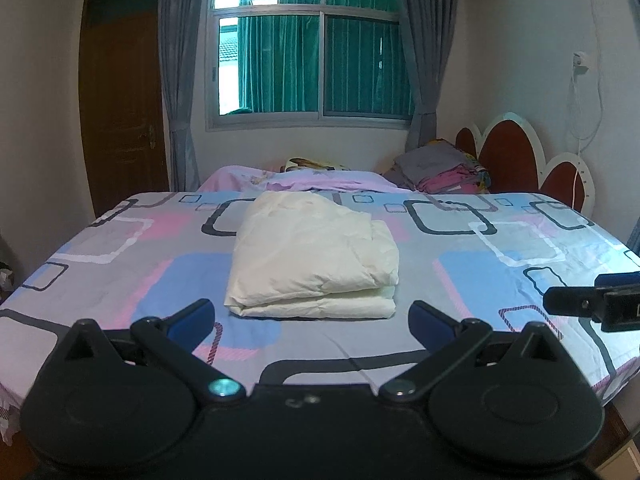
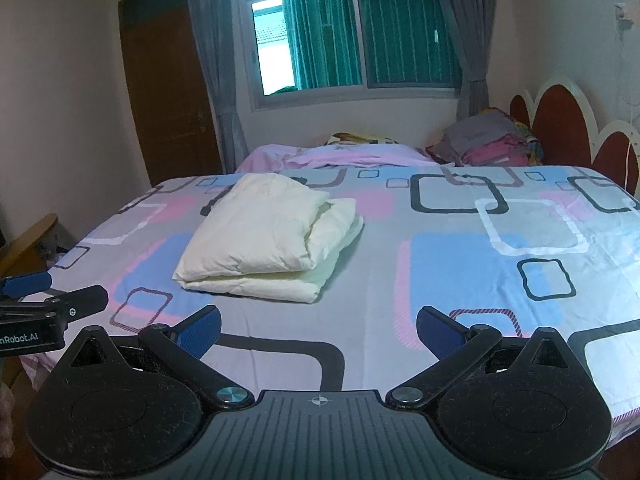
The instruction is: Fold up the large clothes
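Note:
A cream-white garment (image 1: 316, 256) lies folded into a thick rectangular bundle on the patterned bed sheet (image 1: 120, 272); the right wrist view shows the same bundle (image 2: 272, 244) left of centre. My left gripper (image 1: 312, 316) hovers just short of the bundle's near edge, open, with nothing between its blue pads. My right gripper (image 2: 318, 330) is open too, empty, held over the sheet to the right of the bundle. Each gripper also shows at the edge of the other's view: the right gripper (image 1: 592, 300) and the left gripper (image 2: 48, 296).
A stack of folded clothes (image 1: 444, 172) sits at the bed's far right by the red headboard (image 1: 508, 156). A pink blanket (image 1: 280, 180) lies along the far side. A brown door (image 1: 120, 92) and a curtained window (image 1: 308, 48) are behind.

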Motion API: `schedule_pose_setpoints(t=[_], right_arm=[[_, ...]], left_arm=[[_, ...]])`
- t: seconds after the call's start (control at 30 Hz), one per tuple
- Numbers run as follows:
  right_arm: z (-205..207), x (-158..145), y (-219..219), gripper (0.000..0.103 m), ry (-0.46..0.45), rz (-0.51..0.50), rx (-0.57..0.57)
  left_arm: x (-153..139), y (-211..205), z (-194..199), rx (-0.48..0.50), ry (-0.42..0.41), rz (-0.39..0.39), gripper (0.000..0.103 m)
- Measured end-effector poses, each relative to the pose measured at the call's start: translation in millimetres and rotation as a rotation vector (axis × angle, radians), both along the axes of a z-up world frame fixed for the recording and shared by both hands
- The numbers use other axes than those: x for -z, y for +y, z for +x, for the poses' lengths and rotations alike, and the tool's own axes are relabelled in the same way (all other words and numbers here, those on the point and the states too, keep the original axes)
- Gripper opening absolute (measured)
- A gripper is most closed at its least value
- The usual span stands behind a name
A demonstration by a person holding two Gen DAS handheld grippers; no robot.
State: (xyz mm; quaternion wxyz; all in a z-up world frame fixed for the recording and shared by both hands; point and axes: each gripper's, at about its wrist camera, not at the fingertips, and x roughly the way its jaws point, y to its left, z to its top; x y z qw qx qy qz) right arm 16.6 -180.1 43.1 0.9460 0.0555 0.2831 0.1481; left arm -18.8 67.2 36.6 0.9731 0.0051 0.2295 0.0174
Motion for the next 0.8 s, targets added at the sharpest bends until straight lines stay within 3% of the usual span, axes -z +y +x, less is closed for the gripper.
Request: schedule_pose_setpoints(t=[0.8], right_arm=[[7.1, -3.1, -8.8, 0.103, -0.006, 0.001, -0.006]], left_arm=[[-2.8, 0.4, 4.2, -0.008, -0.004, 0.026, 0.103]])
